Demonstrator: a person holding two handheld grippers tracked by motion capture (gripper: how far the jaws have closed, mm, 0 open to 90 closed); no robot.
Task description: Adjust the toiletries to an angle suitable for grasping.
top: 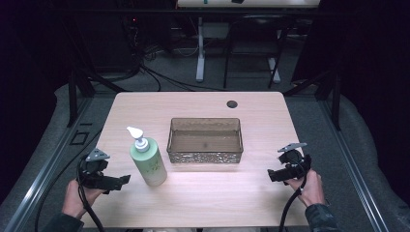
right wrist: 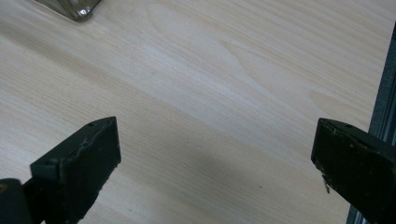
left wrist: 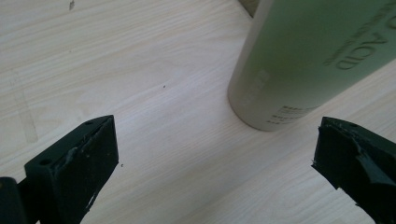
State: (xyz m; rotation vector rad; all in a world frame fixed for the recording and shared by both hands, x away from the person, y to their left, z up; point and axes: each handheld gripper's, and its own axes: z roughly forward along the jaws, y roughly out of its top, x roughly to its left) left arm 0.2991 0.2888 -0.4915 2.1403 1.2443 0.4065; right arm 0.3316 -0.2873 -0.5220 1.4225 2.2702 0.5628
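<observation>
both grippers matte black, two blocky jaws each. left gripper point(top: 126, 179) and right gripper point(top: 270, 175) each carry a grey three-cornered plate on top and trail a black cable. jaw pads point(left wrist: 88, 154) scuffed, edges chipped, small hole near the tip. person's sleeves point(top: 320, 220) dark.

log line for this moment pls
left gripper: open, beside pump bottle, not touching | right gripper: open, over bare table | bin: empty
</observation>
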